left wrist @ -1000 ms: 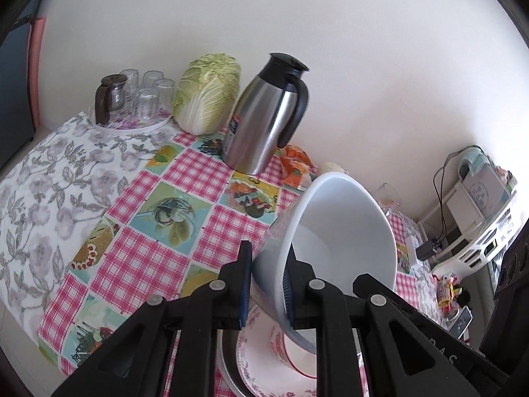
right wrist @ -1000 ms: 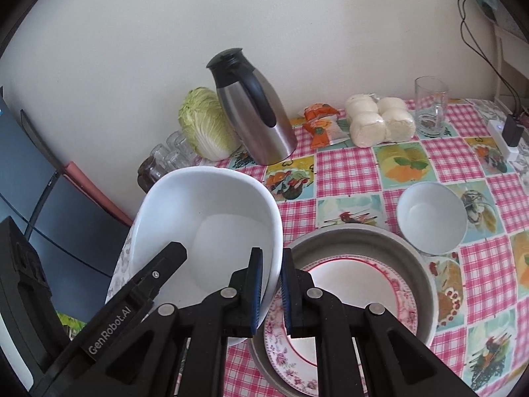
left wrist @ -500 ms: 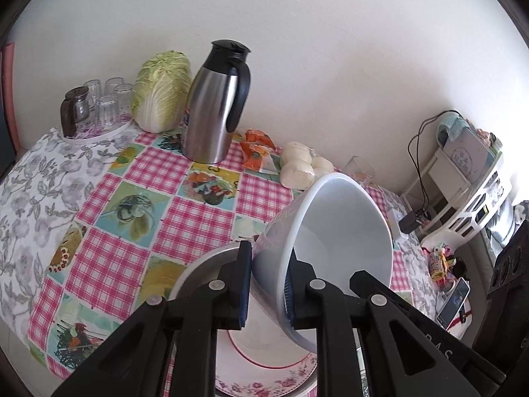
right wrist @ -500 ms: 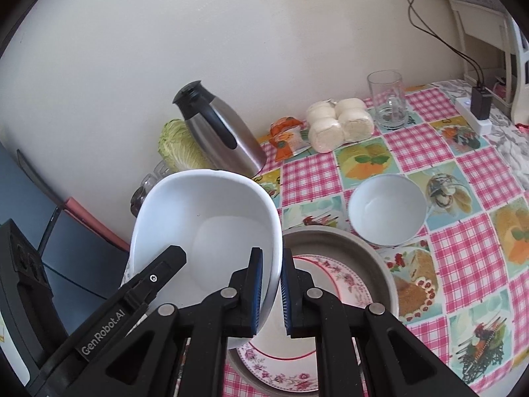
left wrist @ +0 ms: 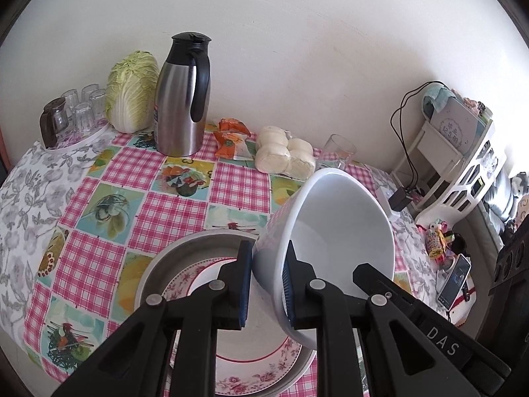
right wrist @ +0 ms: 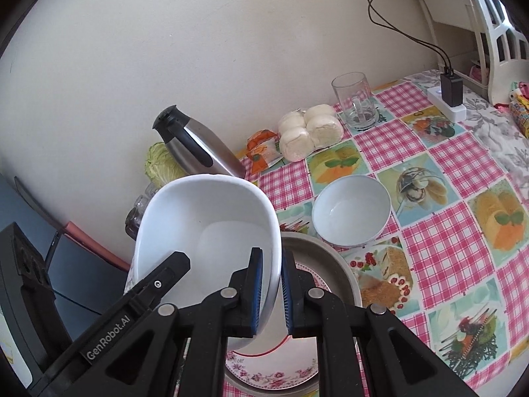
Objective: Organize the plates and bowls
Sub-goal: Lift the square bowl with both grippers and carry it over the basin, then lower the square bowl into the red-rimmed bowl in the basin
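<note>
Both grippers hold one large white bowl (left wrist: pixel 340 228) by opposite rims, lifted and tilted above the table. My left gripper (left wrist: pixel 266 284) is shut on its left rim. My right gripper (right wrist: pixel 271 284) is shut on its right rim; the bowl (right wrist: pixel 211 221) fills the left of that view. Below it sits a grey metal basin (left wrist: pixel 185 248) holding a floral plate (left wrist: pixel 258 374); both show in the right wrist view, basin (right wrist: pixel 334 258) and plate (right wrist: pixel 274 377). A smaller white bowl (right wrist: pixel 351 210) stands on the checked cloth just beyond the basin.
A steel thermos jug (left wrist: pixel 182 96), a cabbage (left wrist: pixel 132 89), a tray of glasses (left wrist: pixel 76 115), snack packets (left wrist: pixel 231 139), white buns (left wrist: pixel 284 158) and a glass mug (right wrist: pixel 355 101) line the wall. A power strip (right wrist: pixel 446 102) and a white rack (left wrist: pixel 463 158) lie right.
Both grippers have lifted the large white bowl higher and pulled back from the basin. More of the table and the small bowl have come into view.
</note>
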The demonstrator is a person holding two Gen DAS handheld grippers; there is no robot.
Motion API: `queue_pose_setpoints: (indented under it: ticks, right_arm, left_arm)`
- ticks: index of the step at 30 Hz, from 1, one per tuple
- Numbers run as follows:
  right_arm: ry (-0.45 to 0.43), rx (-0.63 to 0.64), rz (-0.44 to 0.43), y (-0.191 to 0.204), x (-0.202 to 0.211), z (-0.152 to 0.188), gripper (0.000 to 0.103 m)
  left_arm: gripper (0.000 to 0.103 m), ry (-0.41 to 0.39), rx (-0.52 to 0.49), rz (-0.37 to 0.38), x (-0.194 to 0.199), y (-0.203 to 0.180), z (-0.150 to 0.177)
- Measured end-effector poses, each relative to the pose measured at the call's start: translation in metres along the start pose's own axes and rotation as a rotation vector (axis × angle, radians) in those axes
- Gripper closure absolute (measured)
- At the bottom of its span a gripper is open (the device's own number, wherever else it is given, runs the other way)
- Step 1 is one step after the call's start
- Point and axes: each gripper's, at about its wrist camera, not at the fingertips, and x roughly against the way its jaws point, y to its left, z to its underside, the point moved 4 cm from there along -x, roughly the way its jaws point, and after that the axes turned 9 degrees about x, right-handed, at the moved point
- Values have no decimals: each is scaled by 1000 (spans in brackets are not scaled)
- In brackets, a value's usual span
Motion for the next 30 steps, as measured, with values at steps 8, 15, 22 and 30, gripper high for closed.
queue_pose_setpoints:
  ticks: [8,15,22,30]
  right_arm:
    - [19,-18,9,-14,0,3,90]
    - [64,-10,-1,-12,-10,12,89]
    - [109,20,-4,-3,-24,24,88]
    - [141,67,12,9,-36,33,88]
  left_arm:
    - [85,20,-40,-25,-7,-12,9]
    - [85,51,-3,-34,-14,1,13]
    - [85,68,35,-67,-16,19,19]
    - [85,92,73,-87,-21,37,22]
